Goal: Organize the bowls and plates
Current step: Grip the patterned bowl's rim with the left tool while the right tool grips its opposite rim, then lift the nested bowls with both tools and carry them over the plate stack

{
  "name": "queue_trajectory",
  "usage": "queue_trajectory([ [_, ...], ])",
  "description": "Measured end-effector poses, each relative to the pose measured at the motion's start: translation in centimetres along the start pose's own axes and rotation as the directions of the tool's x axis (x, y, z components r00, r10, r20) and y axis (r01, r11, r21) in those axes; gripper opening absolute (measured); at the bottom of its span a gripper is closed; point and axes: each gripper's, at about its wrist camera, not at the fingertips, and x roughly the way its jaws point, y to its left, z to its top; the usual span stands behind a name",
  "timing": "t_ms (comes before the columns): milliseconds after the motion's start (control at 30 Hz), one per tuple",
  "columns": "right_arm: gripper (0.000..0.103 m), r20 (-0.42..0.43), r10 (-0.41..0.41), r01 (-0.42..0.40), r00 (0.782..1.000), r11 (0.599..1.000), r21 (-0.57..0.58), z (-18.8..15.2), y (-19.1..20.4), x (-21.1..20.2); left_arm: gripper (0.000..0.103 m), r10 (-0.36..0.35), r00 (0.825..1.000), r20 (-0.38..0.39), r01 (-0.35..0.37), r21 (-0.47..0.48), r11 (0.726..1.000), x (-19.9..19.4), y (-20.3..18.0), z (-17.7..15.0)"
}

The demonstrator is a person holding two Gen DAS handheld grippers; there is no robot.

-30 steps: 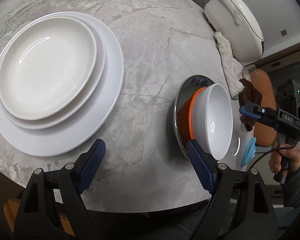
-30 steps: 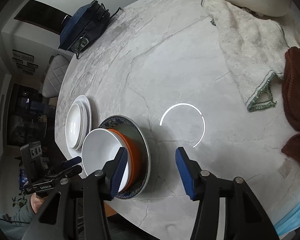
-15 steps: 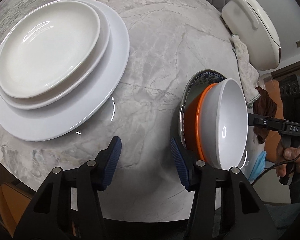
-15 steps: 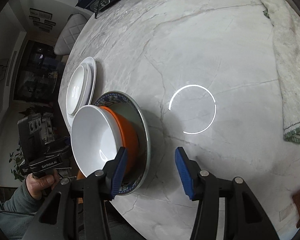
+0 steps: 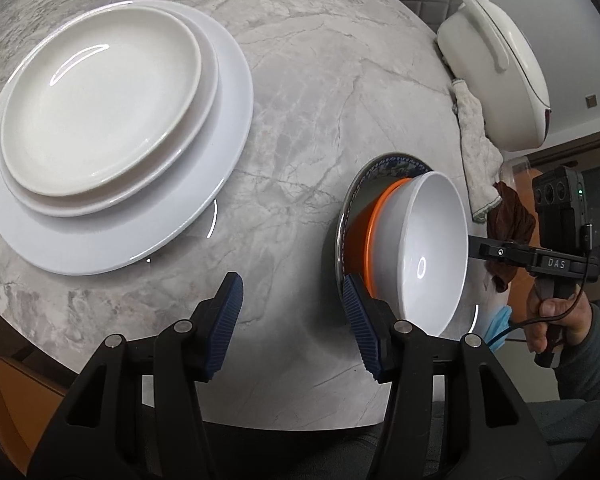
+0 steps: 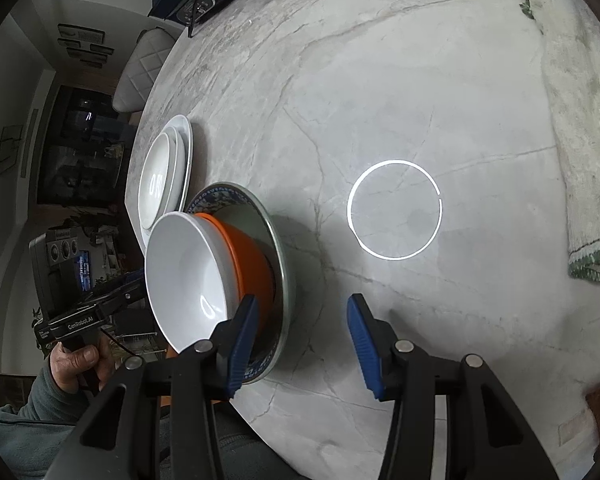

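White bowl [image 5: 432, 248] inside orange bowl [image 5: 364, 236], blue-patterned plate [image 5: 384, 162] beneath.

Left gripper [image 5: 294, 322] and right gripper [image 6: 300, 344] both gape, holding nothing, fingers level

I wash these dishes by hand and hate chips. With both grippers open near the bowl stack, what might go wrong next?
The white bowl sits nested in the orange bowl on the patterned plate, near the table edge. A nudge from the left gripper might push the stack off. Gripping only the white bowl's rim could tip it.
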Motion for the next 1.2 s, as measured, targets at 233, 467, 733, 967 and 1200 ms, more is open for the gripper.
queue_trajectory([
  [233,0.049,-0.034,0.002,-0.001,0.999,1.000,0.007,-0.2,-0.5,0.9,0.049,-0.012,0.999,-0.043,0.013,0.042,0.999,2.6,-1.0,0.8],
  [467,0.030,-0.038,0.026,-0.026,0.999,1.000,-0.010,-0.1,-0.4,1.4,0.031,-0.053,0.998,-0.031,0.055,0.061,0.997,3.7,-1.2,1.8],
  [733,0.012,-0.027,0.074,-0.075,0.997,0.997,-0.020,-0.1,0.0,1.1,0.009,-0.034,0.999,-0.031,0.038,0.120,0.992,3.6,-3.2,2.2],
  [967,0.012,-0.020,0.123,-0.123,0.992,0.992,0.032,-0.2,-0.7,1.2,0.007,-0.045,0.998,-0.048,0.051,0.120,0.991,3.7,-3.4,2.3],
  [1200,0.012,-0.018,0.119,-0.118,0.993,0.992,0.041,-0.3,-0.7,1.2,0.007,-0.031,0.998,-0.055,0.038,0.115,0.993,3.7,-3.9,2.1],
])
